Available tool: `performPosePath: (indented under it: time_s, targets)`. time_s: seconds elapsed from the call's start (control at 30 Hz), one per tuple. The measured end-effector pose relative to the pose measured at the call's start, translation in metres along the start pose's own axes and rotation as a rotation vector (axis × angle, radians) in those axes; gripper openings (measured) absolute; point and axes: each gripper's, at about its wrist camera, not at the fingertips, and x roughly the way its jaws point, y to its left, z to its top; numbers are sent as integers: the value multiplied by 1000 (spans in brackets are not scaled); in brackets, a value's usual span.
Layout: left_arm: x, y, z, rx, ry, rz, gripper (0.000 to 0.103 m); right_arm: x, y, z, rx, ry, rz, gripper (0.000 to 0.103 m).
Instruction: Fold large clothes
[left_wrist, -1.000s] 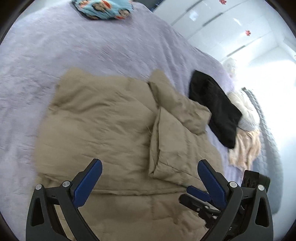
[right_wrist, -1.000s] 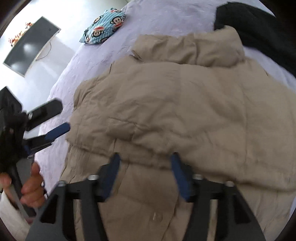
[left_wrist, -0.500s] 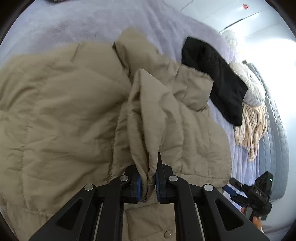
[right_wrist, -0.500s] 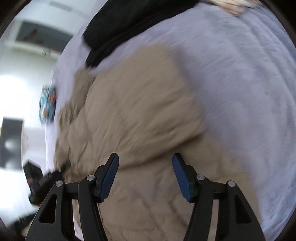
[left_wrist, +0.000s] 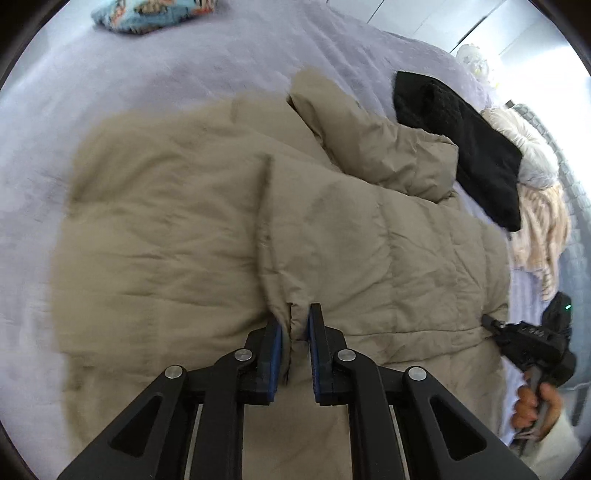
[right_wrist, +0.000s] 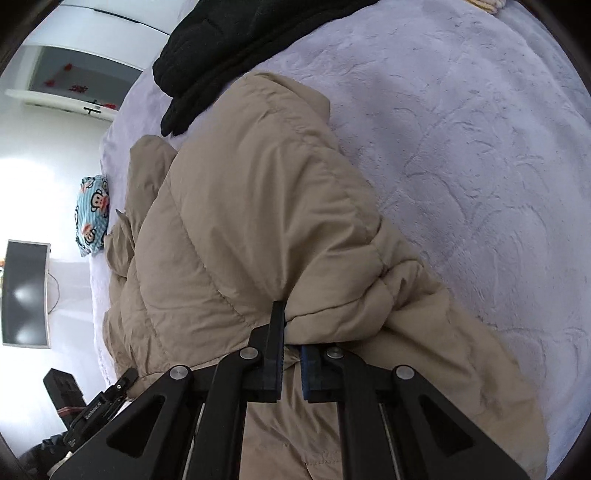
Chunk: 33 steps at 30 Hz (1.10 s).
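Observation:
A large beige quilted jacket (left_wrist: 177, 221) lies spread on a lavender bed (left_wrist: 110, 74); it also shows in the right wrist view (right_wrist: 258, 206). My left gripper (left_wrist: 294, 325) is nearly closed on the edge of a folded-over jacket panel near the middle of the jacket. My right gripper (right_wrist: 291, 332) is shut on the jacket's hem fold at its right side, with fabric bunched over the left finger. The right gripper's body (left_wrist: 528, 339) and the hand holding it show at the right of the left wrist view.
A black garment (left_wrist: 465, 144) lies beyond the jacket, with a cream fluffy garment (left_wrist: 528, 155) and a striped beige one (left_wrist: 543, 229) beside it. A blue monkey-print pillow (left_wrist: 155, 14) sits at the far end of the bed. A monitor (right_wrist: 26, 291) stands off the bed.
My left gripper closed on a jacket panel, lifted it, then laid it flatter across the jacket. My right gripper went from open above the jacket to shut on its hem at the right side.

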Motion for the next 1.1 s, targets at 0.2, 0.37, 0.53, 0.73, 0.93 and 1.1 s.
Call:
performPosePath:
  time_s: [0.2,0.37,0.53,0.73,0.93,1.1]
  targets:
    - [-37,0,9,28,-74,46,13,-1,4,2,-16,13,0,8]
    - [-16,-40,38,89,-100,39,13,1,12,5,-36,60,-1,11]
    - [37,-45,43,130,-40,165,13,-21,27,3,-84,120,5,30]
    - [44,-31,44,94,-20,129,13,-62,47,30,-211,-57,-3,30]
    - [57,-27,44,91,-20,117,13,-2,39,58,-273,-8,-100,29]
    - [68,-18,43,65,-31,50,13,23,14,58,-230,-22,-95,23]
